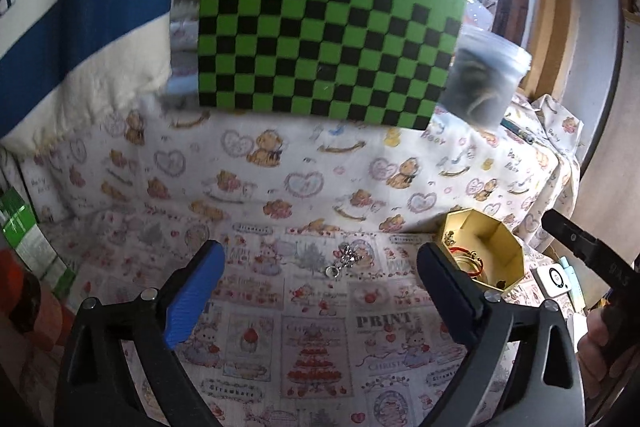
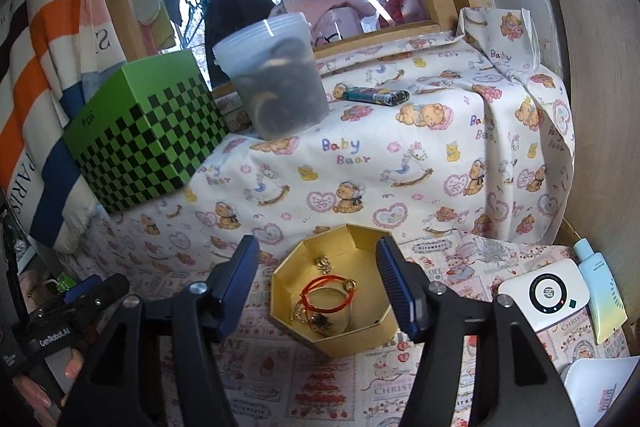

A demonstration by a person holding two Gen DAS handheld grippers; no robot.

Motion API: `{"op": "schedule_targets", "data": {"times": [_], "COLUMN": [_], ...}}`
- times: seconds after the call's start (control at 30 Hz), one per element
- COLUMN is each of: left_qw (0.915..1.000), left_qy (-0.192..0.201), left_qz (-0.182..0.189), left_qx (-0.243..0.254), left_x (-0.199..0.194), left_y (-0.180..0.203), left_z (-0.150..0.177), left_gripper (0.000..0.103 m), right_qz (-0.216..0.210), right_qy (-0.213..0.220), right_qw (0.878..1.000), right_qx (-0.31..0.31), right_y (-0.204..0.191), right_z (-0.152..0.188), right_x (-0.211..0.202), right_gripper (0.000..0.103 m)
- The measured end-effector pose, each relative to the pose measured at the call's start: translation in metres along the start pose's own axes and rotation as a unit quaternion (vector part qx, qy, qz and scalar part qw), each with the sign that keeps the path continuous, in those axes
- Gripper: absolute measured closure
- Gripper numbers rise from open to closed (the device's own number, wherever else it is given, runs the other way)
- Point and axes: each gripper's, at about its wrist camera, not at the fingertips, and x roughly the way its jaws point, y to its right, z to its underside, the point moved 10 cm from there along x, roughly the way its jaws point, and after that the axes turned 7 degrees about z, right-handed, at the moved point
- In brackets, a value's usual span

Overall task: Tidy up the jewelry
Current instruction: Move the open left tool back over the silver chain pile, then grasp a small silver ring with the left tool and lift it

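We've got the silver charm (image 1: 345,259) lying on the cloth dead ahead of our left gripper (image 1: 320,283), jaws spread wide, empty. Right gripper (image 2: 318,287), also released, hovers over the gold box (image 2: 384,337). Left's nearer, imo.

From my left view, my right finger (image 1: 448,291) hides the near-left wall of the gold box (image 1: 500,247). The silver trinket (image 1: 346,261) between my fingers is too small to identify. Beyond my fingers, the checkered box (image 1: 320,39) is blurred.
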Motion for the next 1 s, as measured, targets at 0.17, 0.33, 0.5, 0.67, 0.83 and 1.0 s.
{"op": "schedule_targets", "data": {"times": [0.17,0.33,0.5,0.67,0.83,1.0], "left_qw": [0.9999,0.9966,0.99,0.9847,0.9803,0.9767], "left_qy": [-0.008,-0.077,-0.139,-0.172,-0.195,-0.208], "left_qz": [-0.011,0.014,0.002,0.017,0.009,-0.009], "left_qx": [0.003,0.027,0.026,0.021,0.03,0.051], "left_x": [0.003,0.032,0.063,0.086,0.104,0.116], "left_y": [-0.004,0.004,-0.003,0.001,0.003,0.003], "left_z": [0.002,0.001,0.008,0.022,0.034,0.044], "left_gripper": [0.007,0.007,0.022,0.034,0.053,0.066], "right_qz": [0.015,0.015,0.015,0.028,0.033,0.04], "right_qy": [-0.002,-0.002,-0.001,0.002,-0.002,0.003], "right_qw": [1.0,1.0,0.999,0.999,0.998,0.998], "right_qx": [-0.01,-0.024,-0.034,-0.045,-0.046,-0.044], "right_y": [0.001,-0.006,-0.012,-0.012,-0.01,-0.007], "right_z": [0.003,0.007,0.008,0.01,0.012,0.01], "right_x": [0.005,0.005,0.003,0.004,0.006,0.005], "right_gripper": [0.043,0.042,0.041,0.041,0.041,0.041]}}
